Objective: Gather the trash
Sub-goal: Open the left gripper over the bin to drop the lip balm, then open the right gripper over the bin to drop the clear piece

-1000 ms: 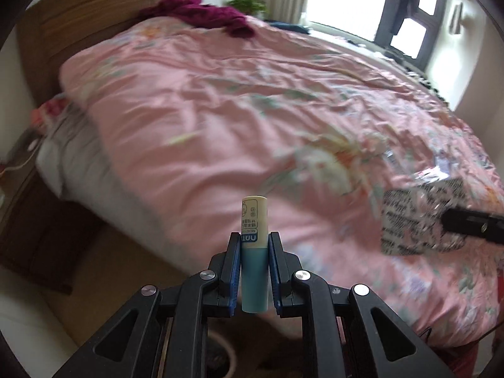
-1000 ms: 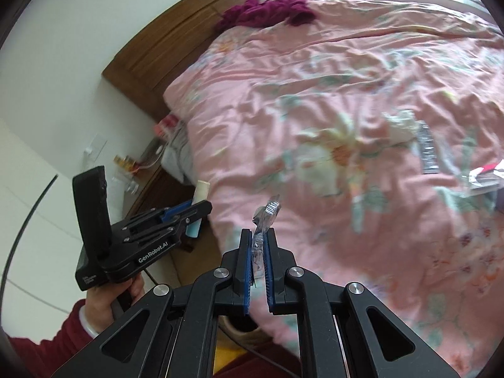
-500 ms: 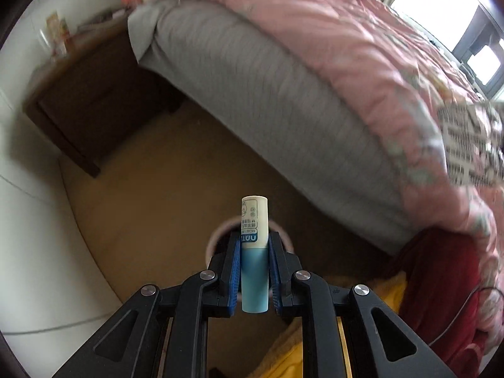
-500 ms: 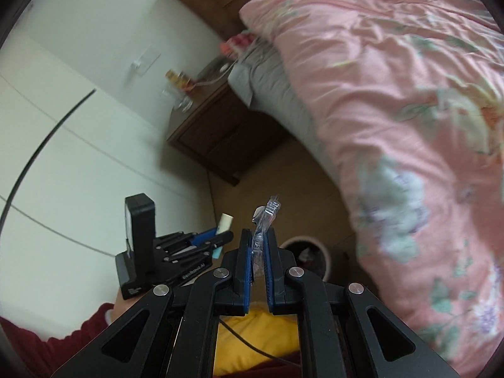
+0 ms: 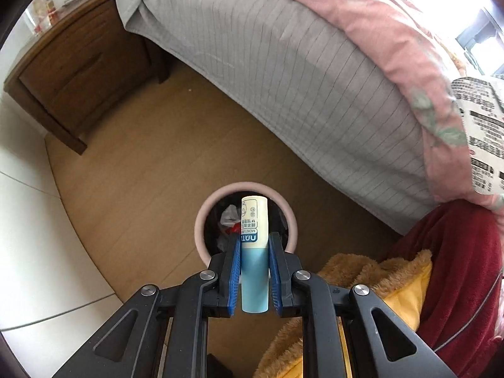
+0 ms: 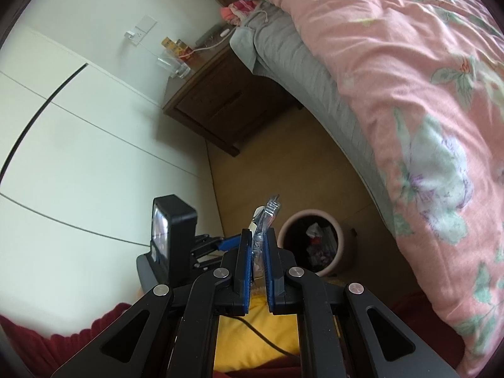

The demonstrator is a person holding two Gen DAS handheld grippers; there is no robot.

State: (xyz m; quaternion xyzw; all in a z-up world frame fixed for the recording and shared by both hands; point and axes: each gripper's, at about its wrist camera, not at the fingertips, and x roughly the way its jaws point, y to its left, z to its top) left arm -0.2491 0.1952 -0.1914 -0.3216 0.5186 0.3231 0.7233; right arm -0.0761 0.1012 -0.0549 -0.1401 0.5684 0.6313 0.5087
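Note:
My left gripper (image 5: 254, 245) is shut on a cream and light-blue tube (image 5: 254, 242), held upright above a pink round trash bin (image 5: 201, 217) that holds several scraps. My right gripper (image 6: 259, 245) is shut on a crumpled clear plastic wrapper (image 6: 267, 217). In the right wrist view the bin (image 6: 345, 245) stands on the wooden floor just right of my fingers, and the left gripper (image 6: 226, 244) shows to the left. A printed wrapper (image 5: 482, 132) shows at the right edge of the left wrist view.
A bed with a pink floral duvet (image 6: 409, 78) and grey sheet (image 5: 299, 72) fills the right side. A wooden nightstand (image 6: 226, 100) with small items stands by the white wall (image 6: 78, 126). The person's red and yellow clothing (image 5: 456, 267) lies close below.
Both grippers have swung from facing the bed down toward the floor. The trash bin has come into view under the left gripper. Both still hold their items.

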